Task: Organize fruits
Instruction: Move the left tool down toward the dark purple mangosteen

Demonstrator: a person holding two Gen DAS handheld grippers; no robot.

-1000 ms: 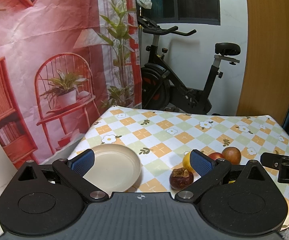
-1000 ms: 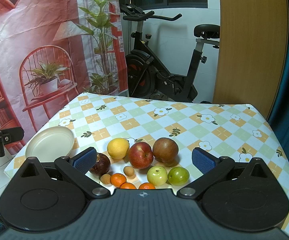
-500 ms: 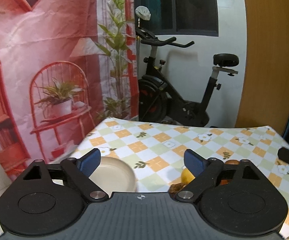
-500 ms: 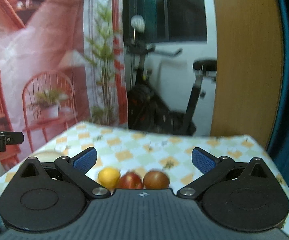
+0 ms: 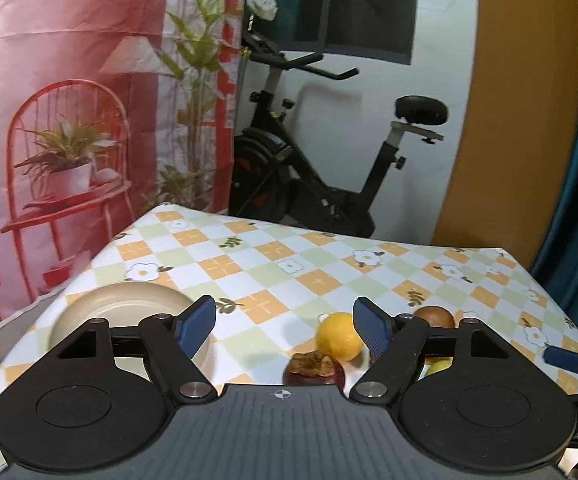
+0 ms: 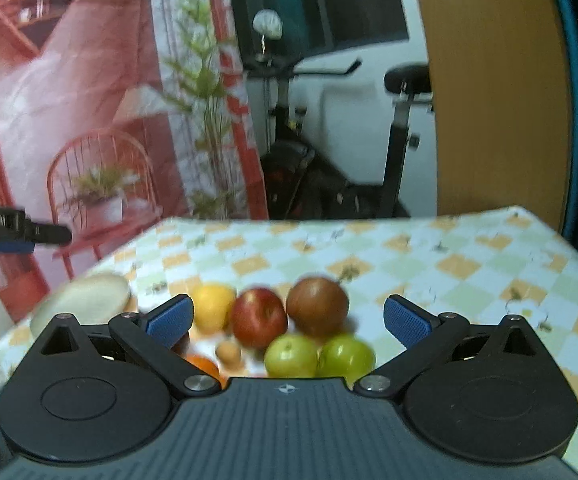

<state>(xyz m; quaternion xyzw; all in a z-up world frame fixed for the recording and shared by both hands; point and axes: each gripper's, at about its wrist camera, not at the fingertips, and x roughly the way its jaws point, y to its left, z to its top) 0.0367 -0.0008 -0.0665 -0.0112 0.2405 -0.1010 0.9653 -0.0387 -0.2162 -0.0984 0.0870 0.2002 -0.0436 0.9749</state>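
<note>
Fruits sit clustered near my worktop's front edge; my left tongs tilt down, gaping, just been narrowing around nothing; right tongs gape empty; far checkered cloth lies bare.

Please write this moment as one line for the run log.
left hand-held gripper: open, jaws closing, empty | right hand-held gripper: open, empty | fruits: on table | plate: empty

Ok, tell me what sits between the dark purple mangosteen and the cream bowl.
Nothing visible: in the left wrist view the dark purple mangosteen and the cream round bowl are apart, with only bare checked tablecloth between them. The left gripper, jaws just closing, holds nothing.
</note>
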